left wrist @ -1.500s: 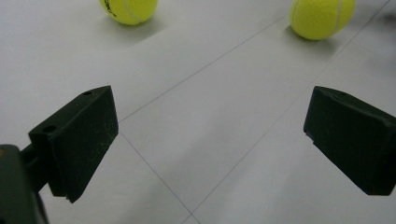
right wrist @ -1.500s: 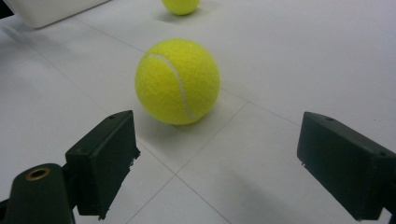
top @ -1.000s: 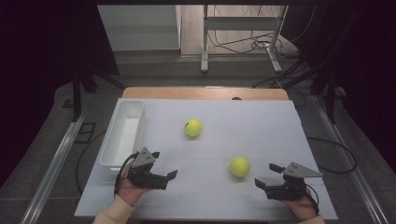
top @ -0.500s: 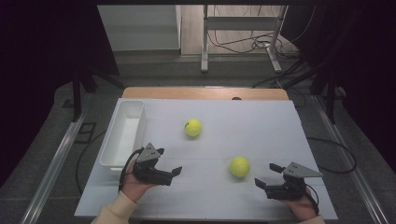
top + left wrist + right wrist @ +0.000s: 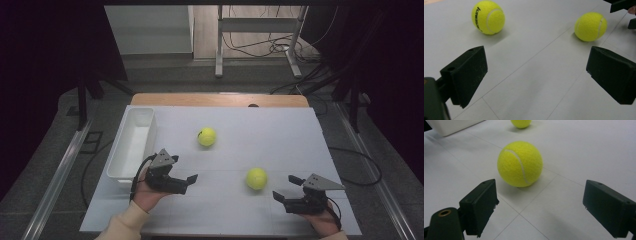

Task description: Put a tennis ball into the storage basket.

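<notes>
Two yellow tennis balls lie on the white table (image 5: 280, 135). The far ball (image 5: 206, 136) rests near the middle, and the near ball (image 5: 256, 178) sits front right of it. My left gripper (image 5: 188, 183) stands open at the front left, pointing right toward the balls, which lie well ahead of its jaws as the far ball (image 5: 488, 17) and near ball (image 5: 590, 26). My right gripper (image 5: 284, 188) is open at the front right. The near ball (image 5: 520, 163) sits just ahead of its jaws, untouched, with the far ball (image 5: 521, 123) beyond.
A long white bin (image 5: 134, 142) stands along the table's left side, just behind my left hand; its corner (image 5: 451, 125) shows in the right gripper view. The table's wooden far edge (image 5: 220, 99) and a metal stand's legs lie beyond.
My left gripper has shifted a little to the right and forward, toward the table's middle. The right gripper and both balls have stayed put.
</notes>
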### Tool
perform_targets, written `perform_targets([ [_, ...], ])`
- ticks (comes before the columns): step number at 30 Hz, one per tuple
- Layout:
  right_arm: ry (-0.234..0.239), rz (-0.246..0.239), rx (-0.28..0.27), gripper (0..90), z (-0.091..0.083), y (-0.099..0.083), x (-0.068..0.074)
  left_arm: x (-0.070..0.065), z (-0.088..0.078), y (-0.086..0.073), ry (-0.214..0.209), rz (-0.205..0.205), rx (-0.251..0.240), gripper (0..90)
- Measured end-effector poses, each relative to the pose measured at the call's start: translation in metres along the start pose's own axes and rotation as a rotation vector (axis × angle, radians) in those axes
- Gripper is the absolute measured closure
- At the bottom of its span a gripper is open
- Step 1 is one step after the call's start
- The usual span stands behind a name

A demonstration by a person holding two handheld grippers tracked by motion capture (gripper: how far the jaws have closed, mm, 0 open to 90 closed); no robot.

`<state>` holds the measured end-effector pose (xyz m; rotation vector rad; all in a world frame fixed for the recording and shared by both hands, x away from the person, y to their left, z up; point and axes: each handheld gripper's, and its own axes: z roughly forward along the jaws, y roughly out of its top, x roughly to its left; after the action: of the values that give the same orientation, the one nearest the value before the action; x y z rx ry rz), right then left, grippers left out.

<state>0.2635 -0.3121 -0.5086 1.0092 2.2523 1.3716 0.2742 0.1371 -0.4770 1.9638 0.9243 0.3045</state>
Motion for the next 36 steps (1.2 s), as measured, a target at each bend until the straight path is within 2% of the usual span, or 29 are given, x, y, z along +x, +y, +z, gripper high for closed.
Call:
perform_targets([
  [24, 0.000, -0.006, 0.010, 12.9, 0.000, -0.001, 0.000, 0.007, 0.014, 0.018, -0.005, -0.011, 0.002, 4.5],
  [36, -0.004, -0.006, 0.015, 13.1, -0.001, -0.001, 0.000, 0.009, 0.021, 0.029, -0.007, -0.001, 0.006, 4.4],
])
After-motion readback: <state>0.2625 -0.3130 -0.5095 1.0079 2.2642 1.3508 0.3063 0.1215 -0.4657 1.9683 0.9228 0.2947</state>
